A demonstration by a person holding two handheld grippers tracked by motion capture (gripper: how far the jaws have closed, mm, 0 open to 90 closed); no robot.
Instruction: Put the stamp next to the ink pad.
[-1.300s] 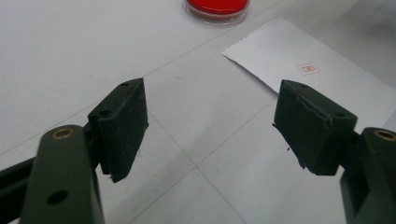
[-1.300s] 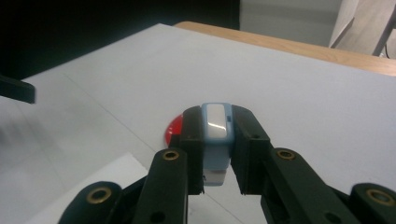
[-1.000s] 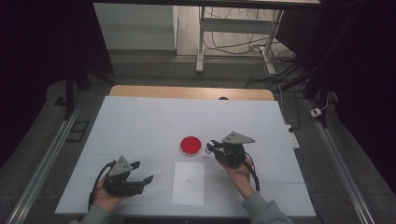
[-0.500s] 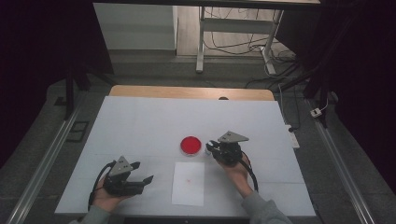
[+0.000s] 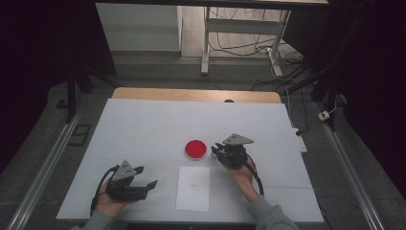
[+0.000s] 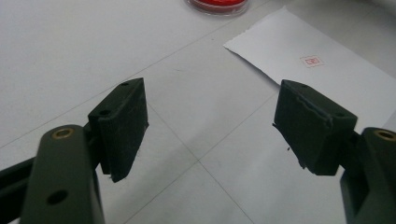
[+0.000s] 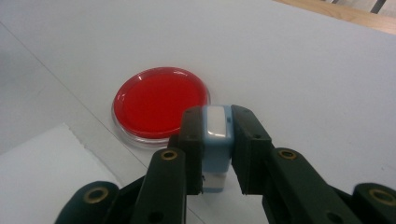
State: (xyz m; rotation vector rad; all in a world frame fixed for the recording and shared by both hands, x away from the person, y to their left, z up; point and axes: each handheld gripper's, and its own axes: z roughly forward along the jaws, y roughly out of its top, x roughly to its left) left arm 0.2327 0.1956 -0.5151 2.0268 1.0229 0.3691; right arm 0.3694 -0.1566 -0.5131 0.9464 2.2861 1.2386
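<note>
1. The right gripper [image 7: 217, 154] was clenched on a small pale-blue stamp [image 7: 216, 140], its two black jaws pressing the stamp's flat sides — the white end of the stamp pointed away from the camera, toward the table.

2. In the high view the right gripper [image 5: 221, 152] sat just beside the round red ink pad [image 5: 195, 149], near it but not over it. The sheet of white paper [image 5: 193, 189] lay in front of the person, between the two hands, with a small red stamp mark [image 6: 311, 61] already on it.

3. The left gripper [image 6: 210, 126] stood released, its jaws wide apart with nothing between them; it rested low over the white table [image 5: 143, 129], to the left of the paper [image 6: 327, 65].

4. Handling, as a judgement: the stamp looked like a light, rigid plastic block, smooth on its sides and so a little slippery. A firm squeeze across the flat sides, near the middle of the body, seemed the right hold — it would keep the printing face square to the pad or paper.

5. The paper was thin and loose; it could slide or lift with the stamp, so the free left gripper might need to pin an edge.
</note>
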